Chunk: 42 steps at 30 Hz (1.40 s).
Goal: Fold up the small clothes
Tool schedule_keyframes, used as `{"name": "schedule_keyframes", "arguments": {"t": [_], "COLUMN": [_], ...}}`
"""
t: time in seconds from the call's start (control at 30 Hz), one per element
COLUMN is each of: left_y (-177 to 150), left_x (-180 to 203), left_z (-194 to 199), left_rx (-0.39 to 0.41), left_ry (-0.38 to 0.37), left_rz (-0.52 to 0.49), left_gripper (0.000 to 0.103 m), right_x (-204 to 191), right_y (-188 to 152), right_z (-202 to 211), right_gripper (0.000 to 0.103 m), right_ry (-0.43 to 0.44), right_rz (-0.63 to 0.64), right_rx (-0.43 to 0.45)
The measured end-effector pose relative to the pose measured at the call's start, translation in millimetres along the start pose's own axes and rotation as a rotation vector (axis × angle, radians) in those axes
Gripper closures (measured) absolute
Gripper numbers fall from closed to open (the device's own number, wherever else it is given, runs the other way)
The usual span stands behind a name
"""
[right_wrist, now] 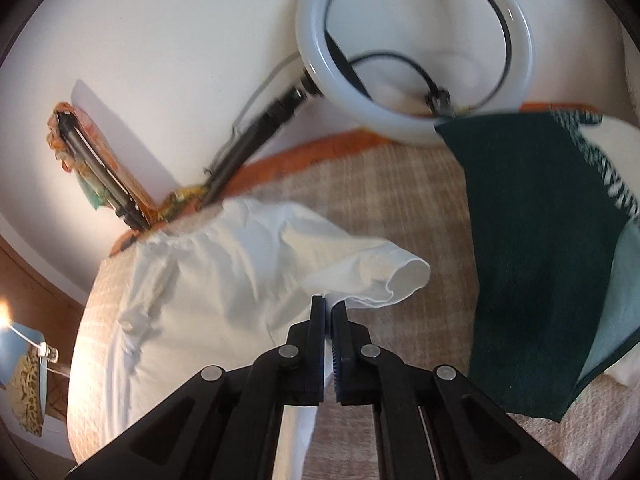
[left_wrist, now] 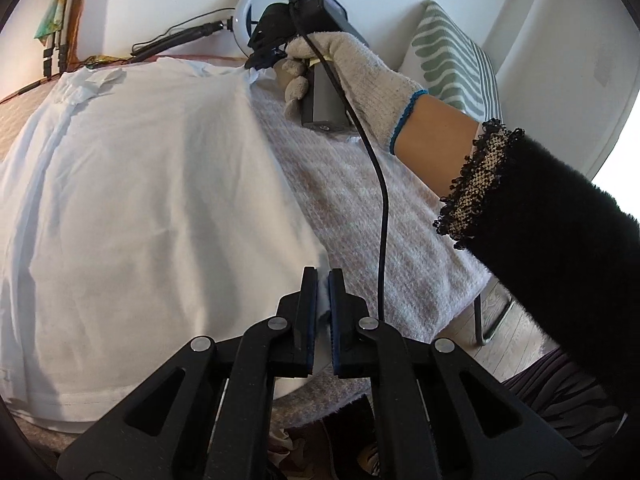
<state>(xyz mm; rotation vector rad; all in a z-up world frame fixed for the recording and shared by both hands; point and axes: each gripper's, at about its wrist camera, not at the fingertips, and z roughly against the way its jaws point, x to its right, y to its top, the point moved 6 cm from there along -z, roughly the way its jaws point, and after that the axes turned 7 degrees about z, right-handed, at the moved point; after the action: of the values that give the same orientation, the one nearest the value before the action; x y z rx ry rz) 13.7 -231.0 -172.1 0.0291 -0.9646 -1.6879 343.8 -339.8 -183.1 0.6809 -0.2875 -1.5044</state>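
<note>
Left wrist view: we see the white T-shirt (left_wrist: 152,200) spread flat over a fuzzy pale blanket (left_wrist: 380,216), hem toward us.
Left gripper (left_wrist: 322,276): we have it closed on the shirt's near right edge, white cloth pinched between the pads.
Right gripper (right_wrist: 329,303): we have it closed on white cloth just below the sleeve (right_wrist: 384,276); the sleeve opening hangs loose beyond the tips.
Right hand (left_wrist: 352,76): gloved, holding its tool at the shirt's far corner.
Step, our judgement: we hold one side at two points, ready to fold it across.
Nearby: dark green cloth (right_wrist: 536,256) lies just beside the sleeve; ring light (right_wrist: 416,46) stands behind.
Risk 1: thin pinch, so cloth may slip out under an uneven pull.
Risk 2: loose sleeve may bunch inside the fold.
Risk 3: fuzzy blanket may drag the shirt and skew the crease.
</note>
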Motion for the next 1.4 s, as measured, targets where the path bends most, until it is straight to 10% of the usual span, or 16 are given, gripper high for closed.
{"name": "schedule_keyframes", "arguments": {"t": [0.87, 0.93, 1.03, 1.2, 1.4], "left_y": [-20.8, -20.3, -18.7, -18.4, -7.6], "left_x": [-106.0, -108.1, -110.3, -107.0, -116.1], "left_z": [65.5, 65.8, 67.7, 84.8, 115.4], "left_rx": [0.046, 0.046, 0.040, 0.055, 0.076], "left_ry": [0.136, 0.148, 0.149, 0.134, 0.149], "left_rz": [0.247, 0.244, 0.247, 0.218, 0.177], "left_gripper": [0.099, 0.100, 0.099, 0.078, 0.078], "right_x": [-206.4, -208.8, -208.7, -184.5, -120.7], "right_y": [-16.6, -20.5, -22.0, -2.7, 13.6], "right_z": [-70.1, -77.0, -75.9, -33.5, -18.4], "right_gripper": [0.102, 0.094, 0.051, 0.052, 0.052], "right_ry": [0.062, 0.084, 0.191, 0.395, 0.249], "right_rz": [0.338, 0.329, 0.291, 0.160, 0.055], "right_rx": [-0.083, -0.104, -0.137, -0.044, 0.004]}}
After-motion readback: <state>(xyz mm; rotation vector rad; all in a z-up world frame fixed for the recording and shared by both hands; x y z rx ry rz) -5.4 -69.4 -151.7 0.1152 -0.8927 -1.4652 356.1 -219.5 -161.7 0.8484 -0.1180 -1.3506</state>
